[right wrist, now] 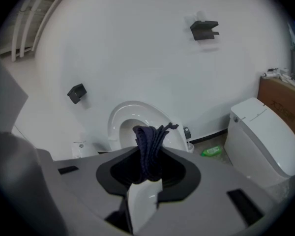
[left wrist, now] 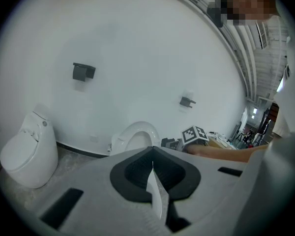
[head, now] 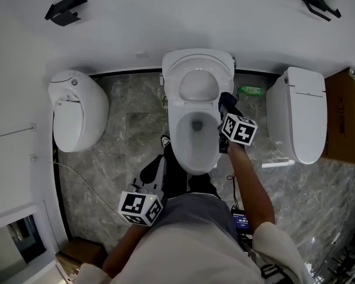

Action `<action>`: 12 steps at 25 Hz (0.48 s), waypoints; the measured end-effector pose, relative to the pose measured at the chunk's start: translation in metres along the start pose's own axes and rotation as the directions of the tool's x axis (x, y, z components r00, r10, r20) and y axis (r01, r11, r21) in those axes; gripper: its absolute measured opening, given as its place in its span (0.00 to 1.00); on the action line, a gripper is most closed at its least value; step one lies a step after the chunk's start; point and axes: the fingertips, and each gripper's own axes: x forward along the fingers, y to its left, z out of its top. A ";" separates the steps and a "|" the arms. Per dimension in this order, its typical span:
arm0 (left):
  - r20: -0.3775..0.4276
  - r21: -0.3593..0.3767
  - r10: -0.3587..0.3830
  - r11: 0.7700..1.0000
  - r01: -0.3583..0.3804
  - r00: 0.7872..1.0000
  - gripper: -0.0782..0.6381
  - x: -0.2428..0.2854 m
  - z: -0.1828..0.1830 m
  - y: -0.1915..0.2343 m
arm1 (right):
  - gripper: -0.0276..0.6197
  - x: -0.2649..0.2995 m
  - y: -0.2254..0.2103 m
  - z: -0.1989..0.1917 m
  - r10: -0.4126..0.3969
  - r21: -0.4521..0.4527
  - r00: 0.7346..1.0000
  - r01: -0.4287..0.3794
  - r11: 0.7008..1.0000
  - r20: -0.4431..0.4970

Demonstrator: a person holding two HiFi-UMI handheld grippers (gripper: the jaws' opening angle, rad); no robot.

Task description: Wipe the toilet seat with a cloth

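Left gripper: your left gripper is clenched with nothing between its jaws. It hangs close to your body, at the near left of the middle toilet.
Right gripper: your right gripper is grasping the dark cloth, and a bunch of it sticks out past the jaw tips.
Cloth: it sits over the right side of the toilet seat. It may be touching the rim, but the view from above is too poor to tell.
Lid: the lid is raised against the far wall.
Neighbours: a closed left toilet and a closed right toilet flank the middle one.
Floor: a green bottle lies by the far wall, between the middle and right toilets.
Far right: a cardboard box stands just beside the right toilet.
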 end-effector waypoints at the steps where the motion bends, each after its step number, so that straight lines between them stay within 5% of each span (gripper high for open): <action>1: -0.009 0.000 0.001 1.000 -0.001 1.000 0.12 0.001 0.000 0.004 | 0.18 0.012 -0.004 0.001 -0.017 0.001 1.000 0.017 1.000 -0.010; 12: -0.070 0.010 0.005 1.000 -0.004 0.998 0.12 0.025 0.012 0.049 | 0.18 0.096 -0.039 0.009 -0.158 0.030 0.984 0.161 0.987 -0.081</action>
